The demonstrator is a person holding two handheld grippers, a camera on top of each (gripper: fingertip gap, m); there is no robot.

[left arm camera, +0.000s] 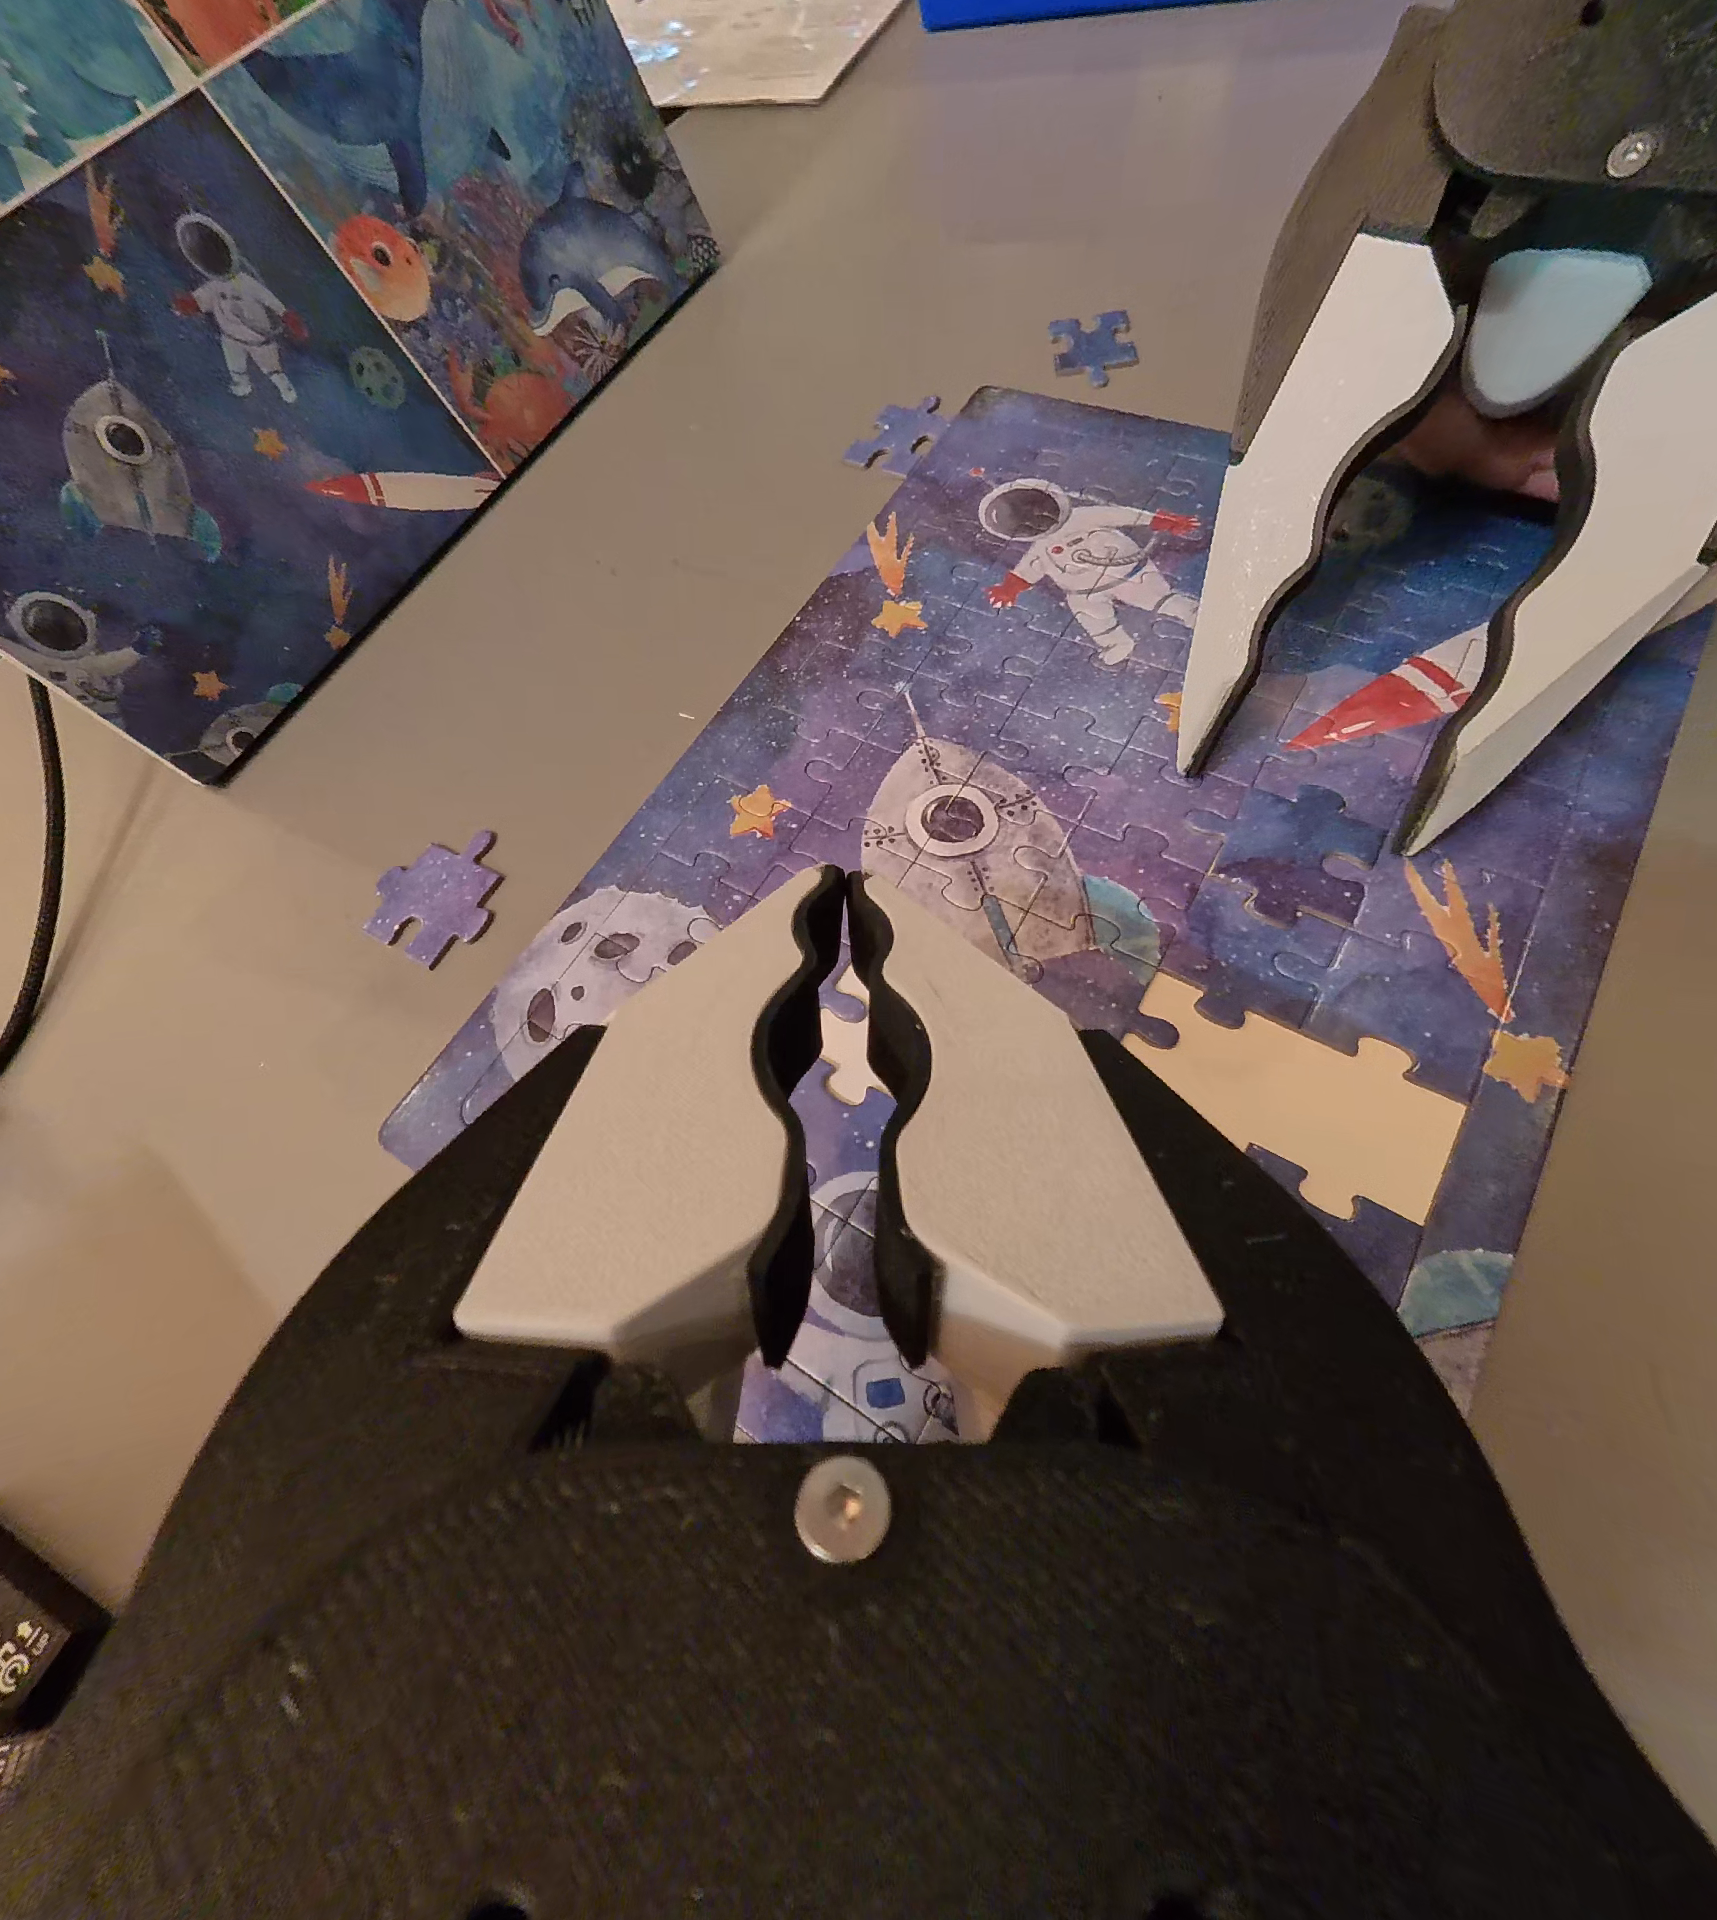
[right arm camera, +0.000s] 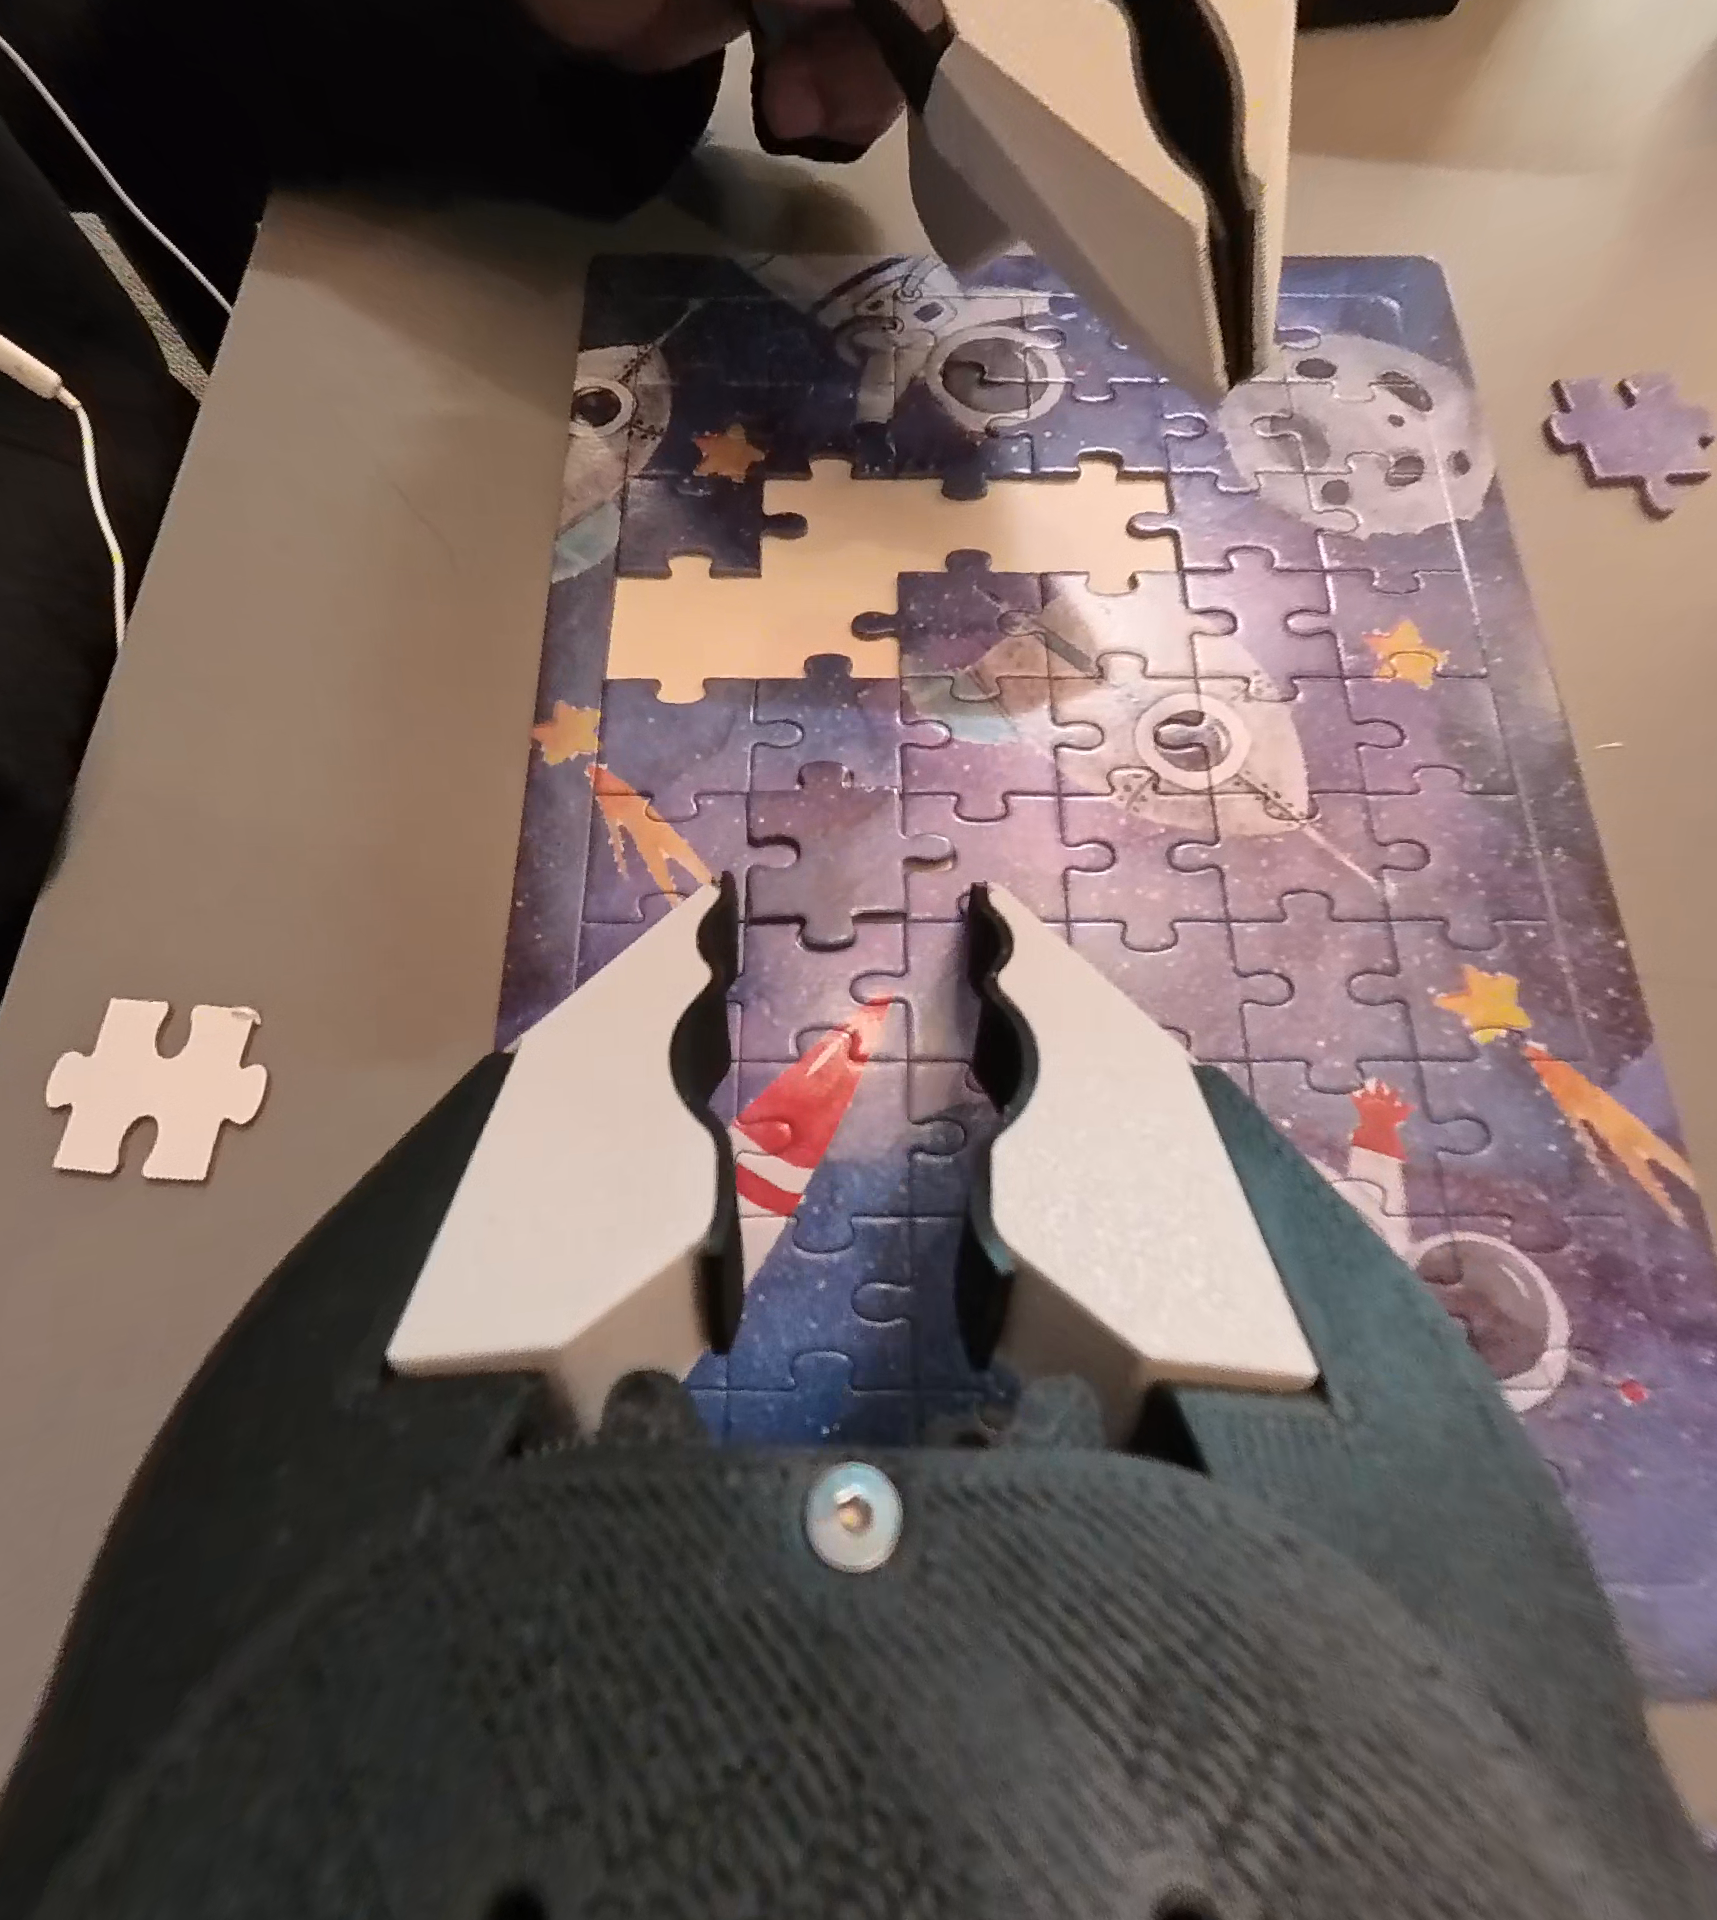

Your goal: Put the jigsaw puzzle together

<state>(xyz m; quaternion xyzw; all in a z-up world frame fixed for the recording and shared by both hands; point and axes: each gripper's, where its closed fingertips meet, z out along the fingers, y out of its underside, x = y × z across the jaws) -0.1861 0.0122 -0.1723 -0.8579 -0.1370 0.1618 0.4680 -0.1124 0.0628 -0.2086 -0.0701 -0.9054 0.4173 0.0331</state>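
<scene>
Jaws closed and empty, your left gripper (left arm camera: 846, 876) is bracing the puzzle (right arm camera: 1456, 831); your right gripper (right arm camera: 849, 896), open and empty, is pressing a seated piece (right arm camera: 826, 852).

The puzzle (right arm camera: 1093, 883) is showing starry purple-blue space (orange stars, a red-striped rocket), lying on a beige table (right arm camera: 314, 727).

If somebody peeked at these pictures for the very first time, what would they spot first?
Probably the big purple space jigsaw puzzle lying flat on the grey table, with its pale jagged hole where pieces are missing. Next, the two white-fingered grippers above it: the right gripper open over a raised dark piece, the left gripper nearly shut near the grey moon. A colourful picture box stands beside.
</scene>
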